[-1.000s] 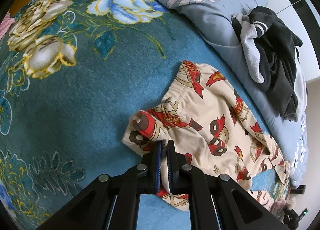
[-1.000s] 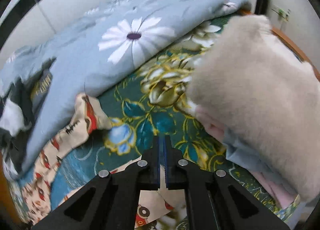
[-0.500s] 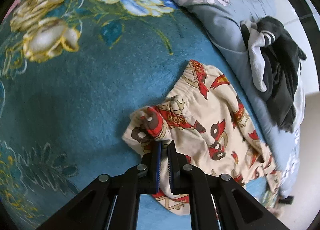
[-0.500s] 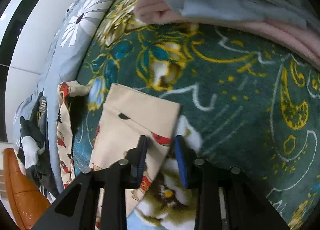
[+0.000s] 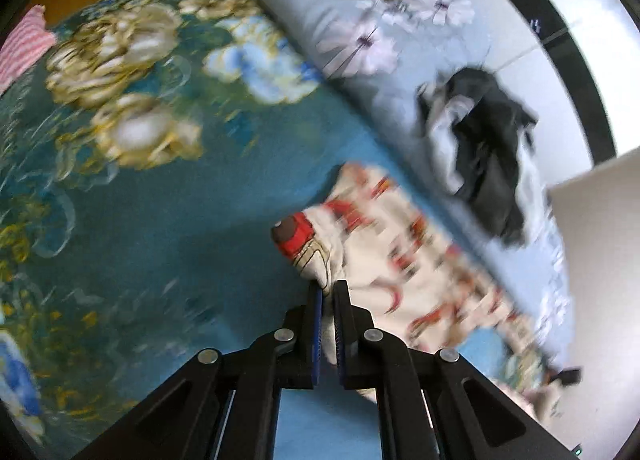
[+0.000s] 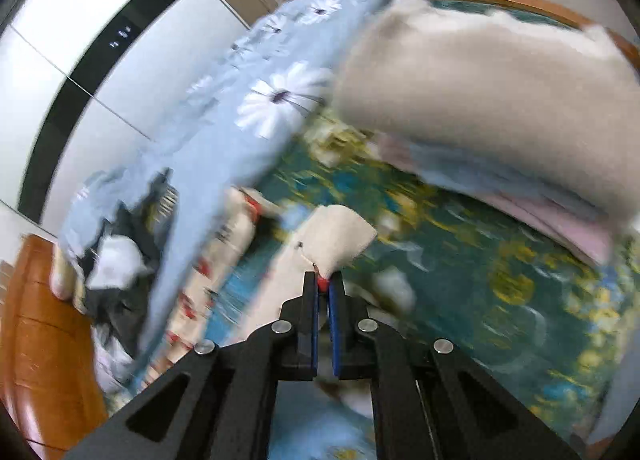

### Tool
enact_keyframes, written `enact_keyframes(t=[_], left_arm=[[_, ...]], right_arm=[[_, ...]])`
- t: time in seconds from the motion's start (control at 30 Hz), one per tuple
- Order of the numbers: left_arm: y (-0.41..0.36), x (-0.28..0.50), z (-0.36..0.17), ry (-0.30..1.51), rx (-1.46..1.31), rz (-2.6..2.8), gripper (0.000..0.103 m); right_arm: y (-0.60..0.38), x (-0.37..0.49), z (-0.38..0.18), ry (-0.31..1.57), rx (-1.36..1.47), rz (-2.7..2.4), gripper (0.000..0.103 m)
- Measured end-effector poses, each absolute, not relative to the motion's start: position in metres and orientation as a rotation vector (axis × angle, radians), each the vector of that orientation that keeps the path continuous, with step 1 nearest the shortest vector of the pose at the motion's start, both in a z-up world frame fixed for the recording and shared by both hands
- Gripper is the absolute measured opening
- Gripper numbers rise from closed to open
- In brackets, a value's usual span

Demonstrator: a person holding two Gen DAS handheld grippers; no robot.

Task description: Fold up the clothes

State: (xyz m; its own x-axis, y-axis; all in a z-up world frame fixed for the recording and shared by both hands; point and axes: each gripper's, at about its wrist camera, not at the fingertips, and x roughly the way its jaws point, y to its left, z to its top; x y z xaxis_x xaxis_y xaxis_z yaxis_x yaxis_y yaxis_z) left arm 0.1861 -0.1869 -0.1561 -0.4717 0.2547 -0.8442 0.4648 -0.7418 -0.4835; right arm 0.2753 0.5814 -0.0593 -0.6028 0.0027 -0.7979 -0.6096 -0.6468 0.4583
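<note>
Cream pyjama trousers (image 5: 400, 244) with a red cartoon print lie on the teal flowered bedspread (image 5: 140, 199). In the left wrist view my left gripper (image 5: 328, 288) is shut on a bunched edge of the trousers, which rises off the bedspread. In the right wrist view my right gripper (image 6: 323, 280) has its jaws closing, with the pads pressed on a plain cream corner of the trousers (image 6: 340, 236); that corner stands up above the fingertips. Both views are blurred by motion.
A pale blue daisy quilt (image 5: 360, 39) runs along the far side, with a heap of dark and white clothes (image 5: 488, 139) on it. A folded stack topped by beige fleece (image 6: 500, 99) sits at the right. Wooden bed frame (image 6: 40, 332) is at the left.
The right gripper stood open around the cloth's corner half a second ago and is now shut on it and higher. The left gripper has lifted its held edge; both views have swung.
</note>
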Motion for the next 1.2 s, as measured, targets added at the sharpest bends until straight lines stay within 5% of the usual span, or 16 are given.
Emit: enact_keyframes(t=[0.23, 0.47, 0.7, 0.9, 1.03, 1.2], left_arm=[[-0.197, 0.220, -0.204, 1.157, 1.614, -2.177, 0.006], [-0.212, 0.209, -0.189, 1.093, 1.667, -2.182, 0.010], [-0.224, 0.168, -0.163, 0.954, 1.606, -2.178, 0.019], [-0.170, 0.081, -0.167, 0.866, 1.625, -2.270, 0.020], [-0.146, 0.040, -0.175, 0.581, 1.681, -2.276, 0.030], [-0.145, 0.023, -0.194, 0.526, 1.722, -2.253, 0.047]], right_arm=[[0.583, 0.326, -0.162, 1.098, -1.363, 1.944, 0.004], [0.585, 0.307, -0.144, 1.023, -1.381, 1.998, 0.007], [0.587, 0.284, -0.116, 0.599, -1.376, 1.928, 0.029], [0.587, 0.172, -0.131, 1.058, -1.336, 2.180, 0.029], [0.588, 0.085, -0.161, 1.416, -1.342, 2.175, 0.029], [0.589, 0.065, -0.200, 1.853, -1.220, 2.009, 0.029]])
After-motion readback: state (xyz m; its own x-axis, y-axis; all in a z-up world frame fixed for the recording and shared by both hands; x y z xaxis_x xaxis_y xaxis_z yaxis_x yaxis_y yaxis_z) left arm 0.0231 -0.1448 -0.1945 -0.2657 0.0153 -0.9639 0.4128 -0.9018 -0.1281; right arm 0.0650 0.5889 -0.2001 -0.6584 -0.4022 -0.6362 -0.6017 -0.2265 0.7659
